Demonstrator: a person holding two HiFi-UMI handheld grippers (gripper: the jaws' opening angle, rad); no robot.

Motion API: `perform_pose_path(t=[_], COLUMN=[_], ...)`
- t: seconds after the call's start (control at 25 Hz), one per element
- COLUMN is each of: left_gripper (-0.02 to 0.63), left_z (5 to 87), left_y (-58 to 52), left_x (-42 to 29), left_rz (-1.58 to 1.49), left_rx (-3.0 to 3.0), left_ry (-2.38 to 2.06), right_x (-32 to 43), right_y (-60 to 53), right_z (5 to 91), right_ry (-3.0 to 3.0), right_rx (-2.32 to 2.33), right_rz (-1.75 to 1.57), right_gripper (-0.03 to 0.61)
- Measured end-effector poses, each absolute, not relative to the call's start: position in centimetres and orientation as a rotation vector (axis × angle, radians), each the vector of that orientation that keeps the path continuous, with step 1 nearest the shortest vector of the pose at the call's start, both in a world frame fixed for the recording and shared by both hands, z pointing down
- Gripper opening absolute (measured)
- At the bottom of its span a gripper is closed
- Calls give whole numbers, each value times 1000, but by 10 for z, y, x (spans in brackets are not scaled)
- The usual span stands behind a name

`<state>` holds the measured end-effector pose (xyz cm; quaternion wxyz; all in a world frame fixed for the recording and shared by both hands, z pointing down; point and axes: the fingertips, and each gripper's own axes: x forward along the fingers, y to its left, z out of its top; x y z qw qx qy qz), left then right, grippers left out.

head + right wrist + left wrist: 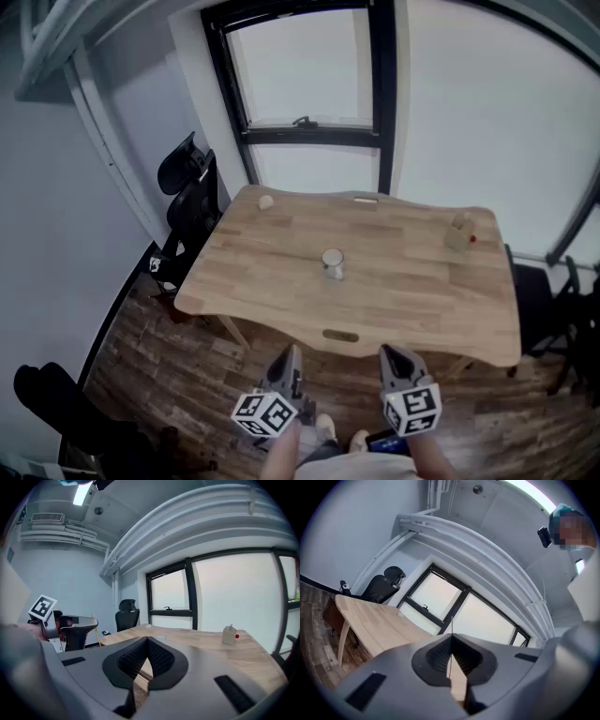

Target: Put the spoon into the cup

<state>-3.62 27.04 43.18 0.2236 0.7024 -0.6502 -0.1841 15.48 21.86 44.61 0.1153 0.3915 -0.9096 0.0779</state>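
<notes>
1. Cup (332,262) stands upright near the middle of the wooden table (403,300), at the centre of the head view. It is pale, and whatever may be inside it is too small to tell.
2. Spoon: no view shows it clearly enough to pick out. A pale slim thing (366,199) lies at the table's far edge, above the cup in the frame, but I cannot tell what it is.
3. Left gripper (292,356) sits in the lower middle of the head view, just below the table's near edge and over the wood floor (187,375). The cup is up and to the right of it, well apart. In the left gripper view its jaws are pressed together with nothing between them.
4. Right gripper (392,356) sits beside it, to the right, also just off the near edge. The cup is up and to the left of it, well apart. Its jaws are clenched on nothing. In the right gripper view a pale rim, seemingly the cup's, shows just above the jaw tips.
5. A small tan box (459,232) with a red dot beside it stands at the table's upper right.
6. A small round pale thing (266,202) lies near the table's upper left corner.
7. A black chair (187,187) stands left of the table, below a dark-framed window (309,66).
</notes>
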Motion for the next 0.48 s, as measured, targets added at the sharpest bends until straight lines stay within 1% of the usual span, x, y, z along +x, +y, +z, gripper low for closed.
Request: perform_pose_path(t=[0.48], left_gripper=[0], left_z=[428], left_y=[279], left_x=[-19], left_rz=[-506], left_rx=[1946], left_ry=[-1810], right_x=[172], right_y=[224], right_z=[440], right_ry=[-2693], right_rx=[1138], right_rz=[220], right_gripper=[-3])
